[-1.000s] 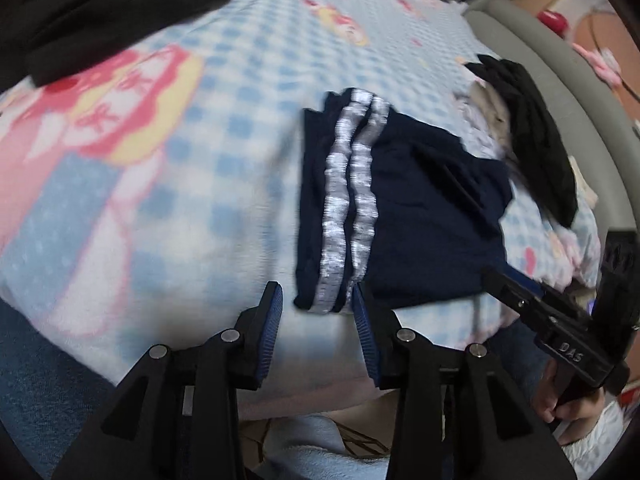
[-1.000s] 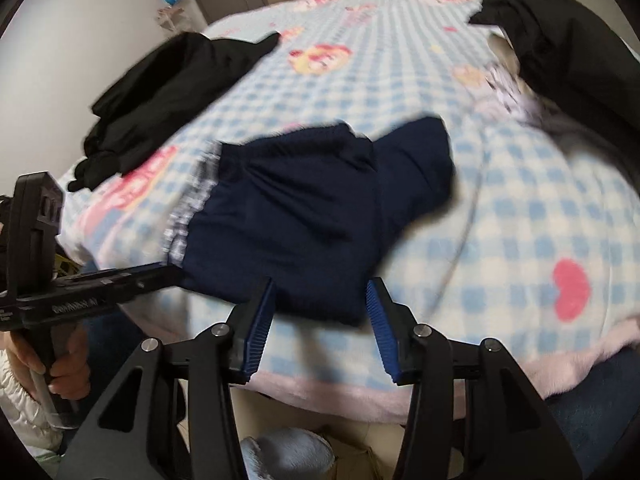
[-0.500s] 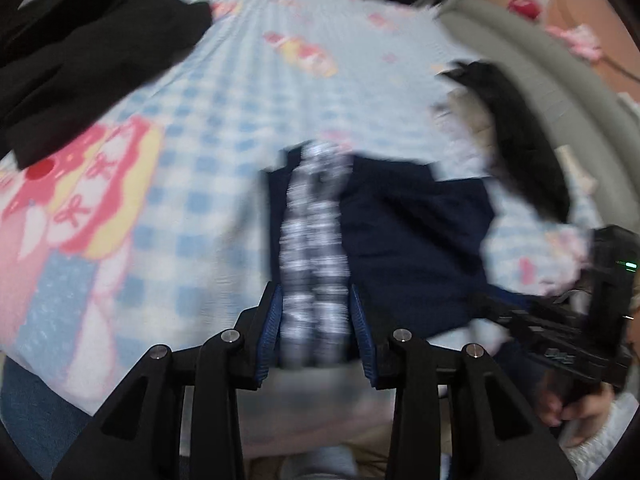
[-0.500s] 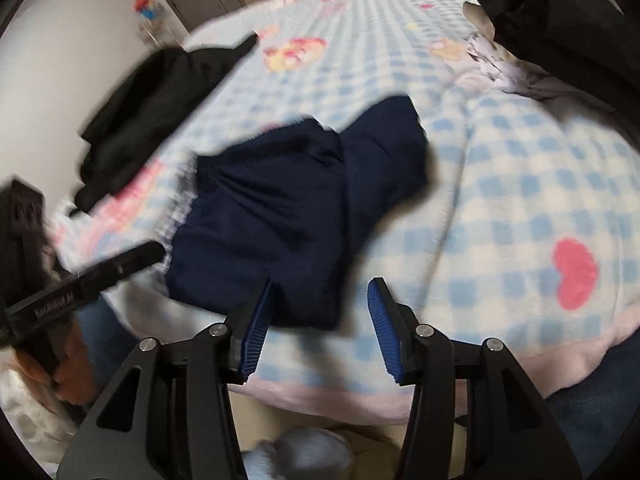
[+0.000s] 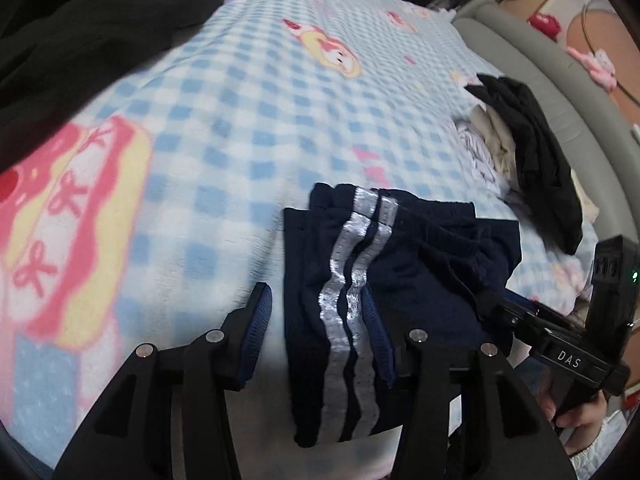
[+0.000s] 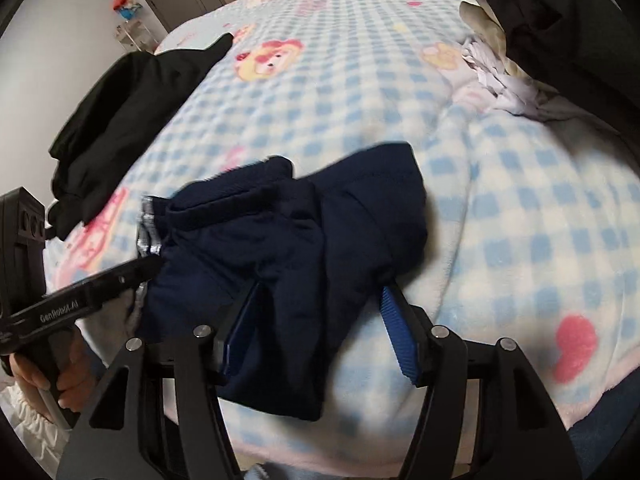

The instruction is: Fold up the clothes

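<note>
My left tongs (image 5: 316,336) stand over the near edge of the navy shorts (image 5: 400,280), jaws parted and just widened; the silver-striped side seam (image 5: 348,304) lies between them, brushing the right pad, with a clear gap to the left pad. My right tongs (image 6: 320,328) straddle the other leg of the same shorts (image 6: 288,264), jaws also just widened and apart; the cloth lies between them, bunched against both pads, but I cannot tell whether they pinch it. The shorts lie loosely folded at the near edge of the blue checked blanket (image 5: 260,100), hem hanging slightly over it. Far left lies a black garment (image 6: 132,120). To the right a heap of black and pale clothes (image 5: 528,152) rests by the grey padded bed frame (image 5: 560,80).
</note>
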`<move>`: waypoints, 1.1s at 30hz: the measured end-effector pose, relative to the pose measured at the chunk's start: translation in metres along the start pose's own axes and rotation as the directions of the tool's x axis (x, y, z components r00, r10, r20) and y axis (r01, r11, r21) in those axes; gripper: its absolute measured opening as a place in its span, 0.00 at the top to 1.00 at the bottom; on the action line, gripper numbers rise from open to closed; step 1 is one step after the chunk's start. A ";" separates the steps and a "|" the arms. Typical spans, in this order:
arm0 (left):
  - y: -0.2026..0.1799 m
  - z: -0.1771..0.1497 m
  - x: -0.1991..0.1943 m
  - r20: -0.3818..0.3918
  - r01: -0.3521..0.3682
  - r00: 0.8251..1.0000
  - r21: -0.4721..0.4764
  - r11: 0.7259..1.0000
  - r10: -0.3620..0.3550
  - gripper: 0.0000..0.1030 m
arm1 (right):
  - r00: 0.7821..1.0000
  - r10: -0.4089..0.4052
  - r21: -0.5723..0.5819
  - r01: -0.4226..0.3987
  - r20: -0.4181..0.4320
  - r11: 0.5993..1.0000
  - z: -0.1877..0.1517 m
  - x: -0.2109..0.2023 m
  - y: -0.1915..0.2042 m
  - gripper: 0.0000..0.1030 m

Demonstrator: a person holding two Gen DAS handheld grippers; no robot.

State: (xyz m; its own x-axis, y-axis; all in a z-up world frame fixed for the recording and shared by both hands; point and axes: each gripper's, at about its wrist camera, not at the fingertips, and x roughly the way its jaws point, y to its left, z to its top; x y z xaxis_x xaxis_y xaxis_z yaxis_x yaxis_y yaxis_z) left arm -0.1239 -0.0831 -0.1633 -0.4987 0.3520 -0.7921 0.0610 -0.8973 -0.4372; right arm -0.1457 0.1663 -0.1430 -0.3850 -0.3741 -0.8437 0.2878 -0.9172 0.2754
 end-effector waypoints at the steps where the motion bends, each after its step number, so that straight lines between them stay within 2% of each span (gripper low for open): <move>1: 0.005 -0.001 -0.002 0.012 0.021 1.000 -0.019 1.000 -0.020 0.54 | 1.000 -0.012 0.004 0.012 0.009 1.000 -0.002 -0.002 -0.003 0.42; 4: 0.012 -0.002 -0.003 0.029 0.109 0.994 -0.056 0.992 -0.108 0.53 | 0.999 -0.022 0.047 0.021 0.037 0.999 -0.002 -0.013 -0.019 0.41; 8: 0.008 -0.002 0.007 0.007 0.181 0.984 -0.064 0.981 -0.181 0.44 | 0.992 0.125 0.080 -0.124 -0.006 0.989 0.001 -0.007 -0.022 0.38; 10: 0.008 -0.004 0.014 -0.012 0.164 0.986 -0.060 0.985 -0.165 0.44 | 0.987 0.160 0.082 -0.158 -0.027 0.984 0.000 0.003 -0.018 0.31; 13: 0.006 -0.006 0.015 -0.017 0.155 0.988 -0.048 0.987 -0.156 0.46 | 0.986 0.161 0.091 -0.156 -0.046 0.984 -0.003 0.020 -0.015 0.30; 14: 0.005 -0.006 0.015 -0.016 0.161 0.987 -0.047 0.986 -0.162 0.49 | 0.986 0.162 0.087 -0.158 -0.044 0.984 -0.002 0.021 -0.013 0.33; 15: 0.005 -0.006 0.014 -0.016 0.167 0.986 -0.045 0.985 -0.168 0.54 | 0.986 0.160 0.070 -0.157 -0.039 0.985 -0.001 0.019 -0.009 0.40; 17: 0.007 -0.006 0.014 -0.016 0.204 0.978 -0.059 0.977 -0.206 0.55 | 0.988 0.152 0.032 -0.151 -0.034 0.988 0.002 0.013 -0.001 0.48; 18: 0.009 -0.007 0.014 -0.018 0.221 0.975 -0.070 0.973 -0.223 0.55 | 0.988 0.154 0.021 -0.153 -0.027 0.988 0.003 0.010 0.000 0.49; 20: 0.010 -0.007 0.018 -0.034 0.206 0.977 -0.079 0.975 -0.209 0.54 | 0.987 0.158 0.019 -0.158 -0.028 0.987 0.004 0.011 -0.002 0.47; 22: 0.006 -0.008 0.018 -0.040 0.185 0.981 -0.064 0.981 -0.188 0.58 | 0.984 0.171 0.077 -0.167 -0.049 0.983 0.004 0.022 -0.013 0.46; 23: 0.003 -0.008 0.017 -0.042 0.179 0.982 -0.056 0.982 -0.182 0.71 | 0.983 0.179 0.095 -0.174 -0.046 0.980 0.006 0.024 -0.013 0.51; 24: -0.002 -0.008 0.014 -0.044 0.184 0.981 -0.046 0.982 -0.186 0.84 | 0.984 0.173 0.074 -0.171 -0.032 0.983 0.008 0.018 -0.008 0.64; 25: -0.009 -0.007 0.010 -0.043 0.184 0.982 -0.032 0.982 -0.186 0.84 | 0.986 0.167 0.051 -0.166 -0.016 0.985 0.010 0.012 -0.003 0.71; 26: -0.017 -0.006 0.005 -0.034 0.170 0.985 -0.006 0.985 -0.170 0.86 | 0.988 0.156 0.021 -0.156 0.008 0.987 0.011 0.002 0.002 0.84; 27: -0.026 -0.004 0.000 -0.025 0.159 0.987 0.018 0.987 -0.159 0.87 | 0.989 0.146 -0.008 -0.146 0.032 0.989 0.013 -0.008 0.006 0.87; 33: -0.081 0.006 -0.032 0.015 0.156 0.987 0.137 0.978 -0.159 0.88 | 0.974 0.189 -0.017 -0.188 0.121 0.982 0.019 -0.053 0.004 0.91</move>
State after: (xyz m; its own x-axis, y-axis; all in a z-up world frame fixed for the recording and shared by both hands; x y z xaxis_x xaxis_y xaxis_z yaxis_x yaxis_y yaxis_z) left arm -0.1181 -0.0233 -0.0998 -0.5149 0.4864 -0.7059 -0.1361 -0.8594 -0.4929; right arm -0.1412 0.1793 -0.0883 -0.4271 -0.5547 -0.7141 0.3701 -0.8278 0.4216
